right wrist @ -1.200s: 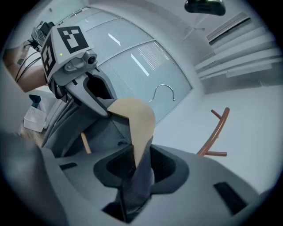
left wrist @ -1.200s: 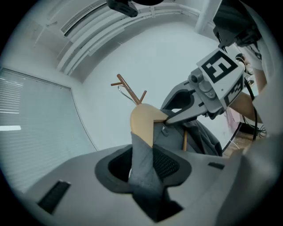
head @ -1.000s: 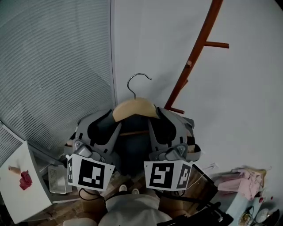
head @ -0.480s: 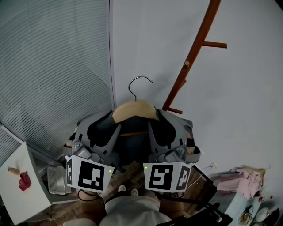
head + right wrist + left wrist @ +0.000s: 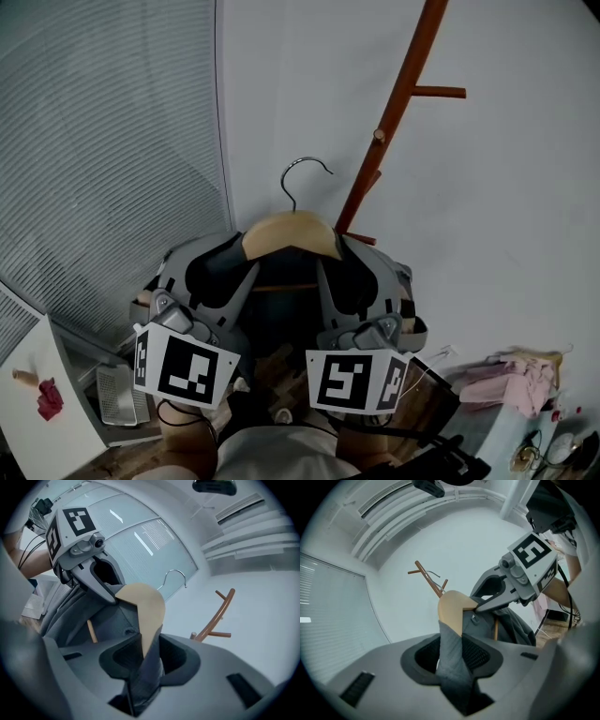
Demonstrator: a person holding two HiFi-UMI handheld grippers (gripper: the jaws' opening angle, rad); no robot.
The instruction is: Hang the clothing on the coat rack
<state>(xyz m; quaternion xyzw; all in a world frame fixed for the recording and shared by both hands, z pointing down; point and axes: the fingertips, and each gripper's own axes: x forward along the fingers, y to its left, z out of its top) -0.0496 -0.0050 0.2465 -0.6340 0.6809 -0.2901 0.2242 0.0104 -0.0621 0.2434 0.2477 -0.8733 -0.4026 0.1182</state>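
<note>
Nudged rightward since a second ago, the left gripper (image 5: 244, 262) and right gripper (image 5: 328, 264) each have their jaws clamped on a shoulder of the grey clothing (image 5: 451, 654), which is draped over the wooden hanger (image 5: 291, 232). The hanger's wire hook (image 5: 306, 174) stands just left of the brown coat rack (image 5: 395, 111), not touching it, before the white wall (image 5: 506, 216).

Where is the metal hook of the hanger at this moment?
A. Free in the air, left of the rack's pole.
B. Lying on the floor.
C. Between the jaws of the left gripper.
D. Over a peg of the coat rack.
A: the hook of the hanger stands free in the air, left of the coat rack, on no peg.
</note>
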